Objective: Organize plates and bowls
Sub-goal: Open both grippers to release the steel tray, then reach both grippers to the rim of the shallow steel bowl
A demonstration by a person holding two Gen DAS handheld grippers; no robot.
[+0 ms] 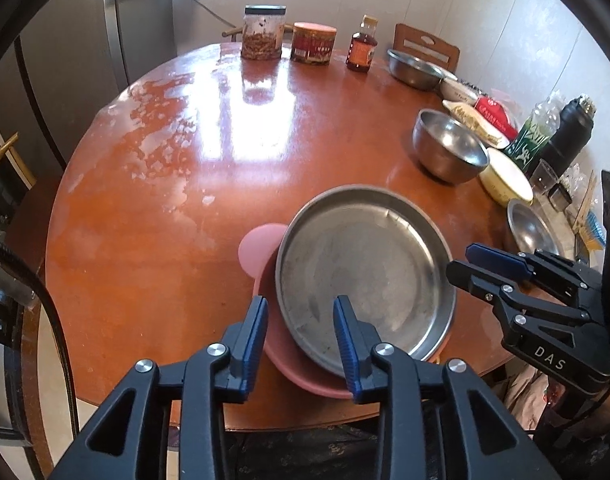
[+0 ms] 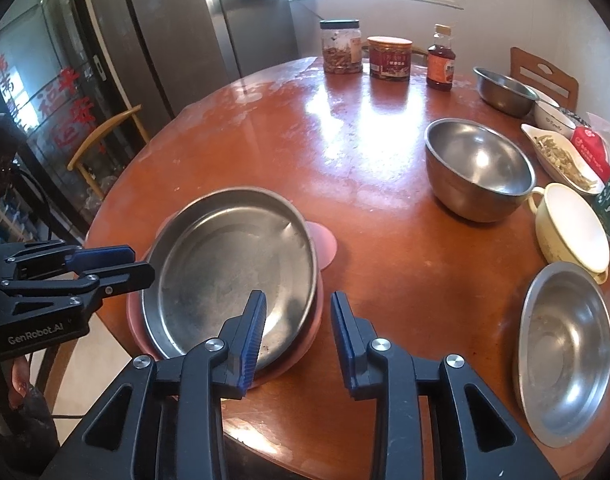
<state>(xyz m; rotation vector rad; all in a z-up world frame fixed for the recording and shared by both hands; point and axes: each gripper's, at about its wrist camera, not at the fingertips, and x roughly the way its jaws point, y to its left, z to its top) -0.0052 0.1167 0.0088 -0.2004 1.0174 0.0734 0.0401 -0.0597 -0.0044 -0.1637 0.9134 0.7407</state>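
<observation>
Left wrist view: the left tongs [image 1: 301,322] stand partly open at the near edge of the round wooden worktop [image 1: 153,216]. The near-left rim of the steel plate [image 1: 365,272] lies in the gap between the blue pads, which do not press on it. The steel plate sits inside a pink plate [image 1: 261,250] close to the near edge; the pink rim shows at its left and beneath it. The right tongs [image 1: 471,262] come in from the right, just beside the steel plate's right rim, parted a little, with nothing seen gripped. Toward the right edge stand a deep steel bowl [image 1: 449,146], a cream cup [image 1: 505,178] and a shallow steel bowl [image 1: 531,230]. A wide steel basin [image 1: 415,68] sits at the far right. Along the far edge stand a clear jar [image 1: 263,34], a red tin [image 1: 314,44] and a small bottle [image 1: 362,46].

Right wrist view: the right tongs [image 2: 299,318] are partly open, straddling the near-right rim of the steel plate [image 2: 229,268] without clamping it; one pad hangs over the plate's inside, the other outside it over the worktop [image 2: 385,240]. The pink plate [image 2: 325,240] peeps out around it. The left tongs [image 2: 139,264] reach the plate's left rim, slightly apart. The shallow steel bowl [image 2: 565,352] lies at the near right, the cream cup [image 2: 571,228] and the deep steel bowl [image 2: 479,168] beyond it.
</observation>
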